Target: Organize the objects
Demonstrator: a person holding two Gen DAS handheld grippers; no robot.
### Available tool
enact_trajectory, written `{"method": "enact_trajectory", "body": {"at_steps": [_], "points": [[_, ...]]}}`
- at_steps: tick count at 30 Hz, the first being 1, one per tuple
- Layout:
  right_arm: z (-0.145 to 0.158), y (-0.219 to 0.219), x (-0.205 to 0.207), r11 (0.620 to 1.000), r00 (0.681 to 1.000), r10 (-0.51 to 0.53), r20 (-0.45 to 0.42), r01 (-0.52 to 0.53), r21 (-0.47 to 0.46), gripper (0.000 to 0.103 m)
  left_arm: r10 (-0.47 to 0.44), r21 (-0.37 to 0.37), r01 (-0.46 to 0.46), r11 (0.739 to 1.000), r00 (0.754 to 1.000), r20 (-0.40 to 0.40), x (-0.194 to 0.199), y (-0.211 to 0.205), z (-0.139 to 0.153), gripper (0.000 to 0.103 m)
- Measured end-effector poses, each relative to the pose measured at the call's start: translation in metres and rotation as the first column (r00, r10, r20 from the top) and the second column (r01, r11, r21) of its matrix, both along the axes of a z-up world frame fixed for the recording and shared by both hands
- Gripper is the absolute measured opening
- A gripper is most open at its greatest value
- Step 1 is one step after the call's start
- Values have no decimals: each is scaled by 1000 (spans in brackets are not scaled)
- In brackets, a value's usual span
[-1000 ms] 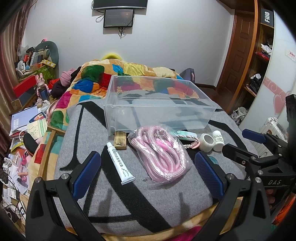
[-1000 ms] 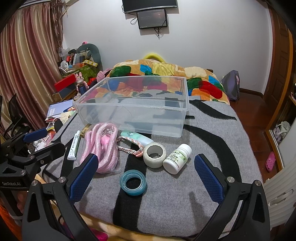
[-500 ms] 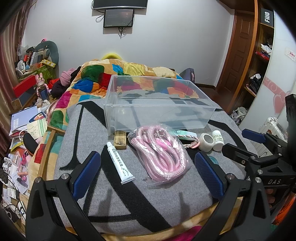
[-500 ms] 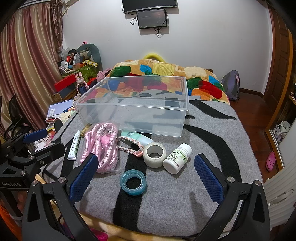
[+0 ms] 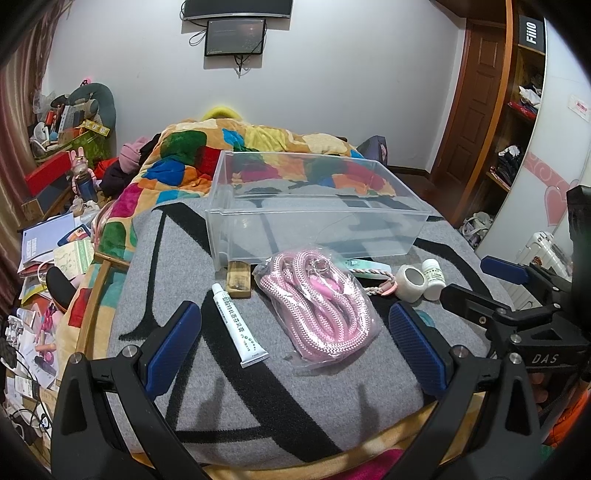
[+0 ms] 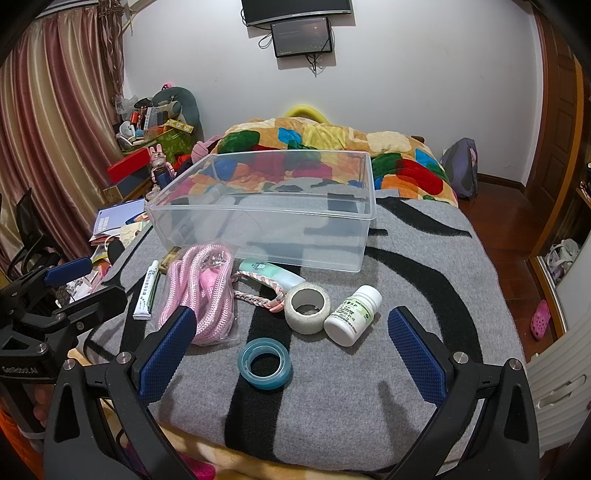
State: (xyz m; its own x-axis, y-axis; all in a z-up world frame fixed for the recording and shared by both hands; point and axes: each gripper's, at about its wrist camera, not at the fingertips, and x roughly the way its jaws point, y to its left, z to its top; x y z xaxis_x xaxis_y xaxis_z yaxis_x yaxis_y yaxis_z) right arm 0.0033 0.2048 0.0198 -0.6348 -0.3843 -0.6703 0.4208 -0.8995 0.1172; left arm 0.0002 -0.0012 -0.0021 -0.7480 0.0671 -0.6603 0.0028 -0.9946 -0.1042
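Both hand-held grippers hover wide open over the near edge of a bed covered by a grey blanket with black stripes [image 6: 424, 258], neither holding anything: the left hand-held gripper [image 5: 295, 343] has its blue-padded fingers spread either side of a white squeeze tube with green printing [image 5: 238, 326] and a pink braided rope coiled in a clear plastic bag [image 5: 321, 302], while the right hand-held gripper [image 6: 291, 354] frames a translucent teal tape ring [image 6: 265, 363]. Seen from the left wrist, the right tool's black frame bears the letters "DAS"; from the right wrist, the left tool's frame carries small white lettering too blurred to read surely. Beyond the teal ring lie a white tape roll [image 6: 307, 304] and, just beside it, a white pill bottle on its side with a green label [image 6: 352, 314], its print too small to read. A mint-green tube [image 6: 267, 273] and a pink-and-white braided cord [image 6: 258, 293] lie between the rope and the white roll. A small brown wooden block [image 5: 239, 282] sits against the front wall of a large clear plastic storage bin [image 6: 266, 218], which stands behind all the items. On the dark shelf unit [image 5: 532, 29] at right, a sign reads "FiiiO".
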Motion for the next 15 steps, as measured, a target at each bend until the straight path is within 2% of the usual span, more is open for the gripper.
{"method": "enact_trajectory", "body": {"at_steps": [10,15], "points": [[0,0,-1,1000,1000,-1,2,1,-1,103,-6,6,6,1000,1000,7,0,2,-3,103],[-5,3,-6,1000,1000,-7,13,7,0,103,-8,19,8,1000,999,35,-3,-3,-10,103]]}}
